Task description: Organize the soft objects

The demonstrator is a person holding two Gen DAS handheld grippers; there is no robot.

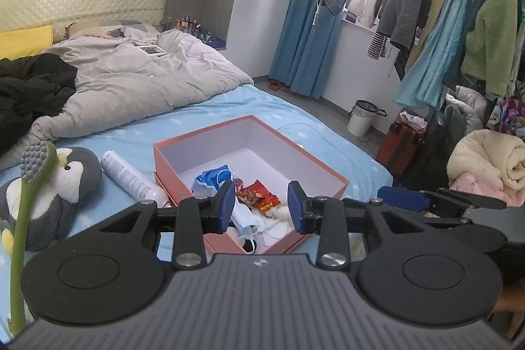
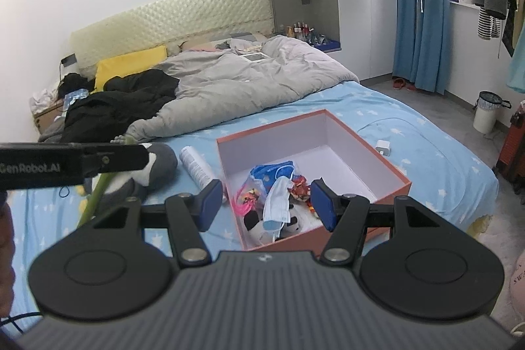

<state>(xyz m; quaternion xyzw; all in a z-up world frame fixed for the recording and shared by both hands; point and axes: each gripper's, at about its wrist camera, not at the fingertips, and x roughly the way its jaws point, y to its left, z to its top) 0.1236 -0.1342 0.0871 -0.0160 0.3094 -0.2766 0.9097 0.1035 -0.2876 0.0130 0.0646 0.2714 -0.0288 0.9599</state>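
Pink box (image 2: 390, 173) sits open on the blue star-print bed sheet (image 2: 426, 146), one corner pointing to the far end of the bed. All contents are piled in its near corner: a blue face mask (image 2: 277, 202), a blue-white bag (image 2: 269, 171), red snack wrappers (image 2: 300, 186), a pink mesh item (image 2: 244, 202) and a black-and-white soft piece (image 2: 252, 220). The far half of the box is bare.

Left of the box a white tube (image 1: 128, 176) lies flat beside the box's left wall, long axis near-to-far. Further left a grey penguin plush (image 1: 65, 182) lies on the sheet. A green-stemmed brush (image 1: 29, 186) stands upright in front of it, grey nubbed head up.

Left gripper (image 1: 262, 207) has its jaws apart, nothing between them, above the box's near corner. Right gripper (image 2: 265, 205) likewise, jaws wider, empty.
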